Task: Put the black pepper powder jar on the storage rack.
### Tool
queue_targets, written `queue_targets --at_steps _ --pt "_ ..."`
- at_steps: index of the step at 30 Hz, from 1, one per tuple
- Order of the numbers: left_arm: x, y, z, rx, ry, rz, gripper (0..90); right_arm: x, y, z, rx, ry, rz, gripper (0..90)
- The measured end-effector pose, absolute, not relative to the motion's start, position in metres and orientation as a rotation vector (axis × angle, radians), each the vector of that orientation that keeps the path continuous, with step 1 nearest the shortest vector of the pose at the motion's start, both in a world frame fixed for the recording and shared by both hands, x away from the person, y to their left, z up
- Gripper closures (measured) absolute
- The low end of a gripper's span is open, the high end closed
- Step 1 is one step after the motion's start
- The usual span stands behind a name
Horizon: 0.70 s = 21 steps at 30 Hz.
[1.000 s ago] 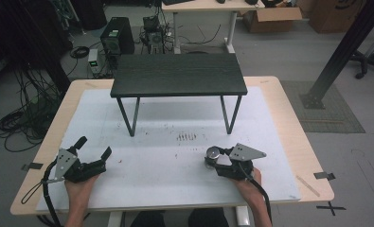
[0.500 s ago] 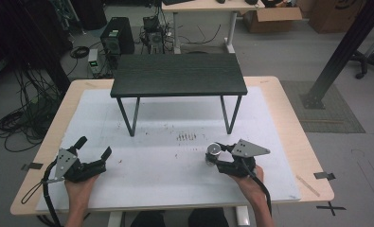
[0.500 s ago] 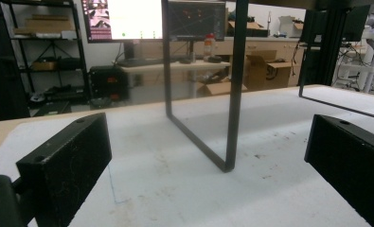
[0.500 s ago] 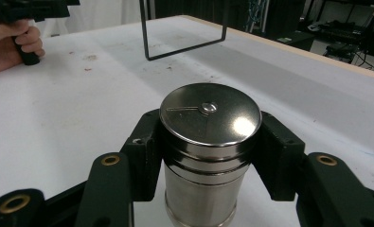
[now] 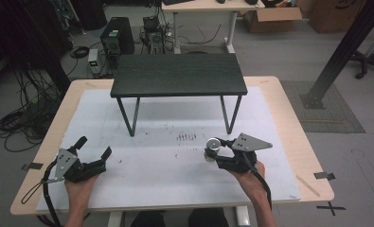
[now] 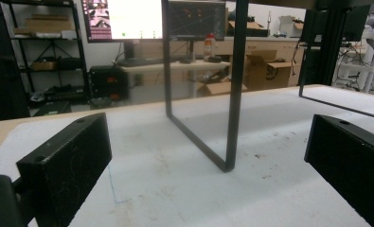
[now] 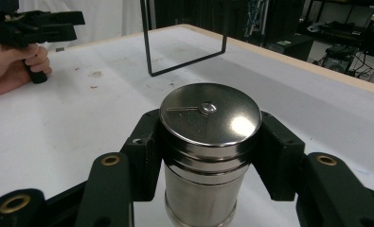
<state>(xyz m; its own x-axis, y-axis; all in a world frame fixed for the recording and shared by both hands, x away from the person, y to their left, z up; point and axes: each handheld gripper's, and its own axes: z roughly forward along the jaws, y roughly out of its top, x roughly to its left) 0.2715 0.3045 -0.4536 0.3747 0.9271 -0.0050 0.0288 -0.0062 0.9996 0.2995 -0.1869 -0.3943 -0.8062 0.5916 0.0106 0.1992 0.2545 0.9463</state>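
**Steel canister pinched in the right claw, left claw gaping**

While both hands are resting near the front edge, the counter (image 5: pixel 279 109) is lying as a broad rectangle of pale wood, most of it covered by a white sheet (image 5: pixel 165 156) that is showing scuffs and a small cluster of dark marks near its middle. Toward the far side, a small dark table (image 5: pixel 178 74) is standing on the sheet, its flat top grained like stained wood and its thin black metal legs forming bent loops that are touching the sheet.

At the left, the left claw (image 5: pixel 93 147) is sitting low over the sheet in the person's left hand (image 5: pixel 80 182), its two blocky matte-black jaws spread wide apart and holding nothing; in the left gripper view the jaws are framing bare sheet and one leg loop (image 6: pixel 227 118) of the small table.

At the right, the right claw (image 5: pixel 212 150), carrying a grey three-cornered plate (image 5: pixel 251 142), is being held in the right hand (image 5: pixel 248 177). Its jaws are closing part-way around a metal canister (image 7: pixel 206 142), pressing against both sides just under the lid. That canister is a smooth, shiny steel cylinder with ridged bands and a flat round lid (image 7: pixel 209 113) bearing a small central rivet, standing upright, right of the sheet's middle and in front of the small table.
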Motion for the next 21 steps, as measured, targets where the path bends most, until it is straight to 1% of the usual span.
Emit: queue_targets --at_steps 8,21 --pt "0.272 0.305 -0.454 1.389 0.942 0.907 1.9 0.301 -0.184 -0.381 0.749 2.2 1.568 49.0" --pt "0.272 0.304 -0.454 1.39 0.943 0.907 2.0 0.306 -0.178 -0.347 0.764 2.213 1.569 49.1"
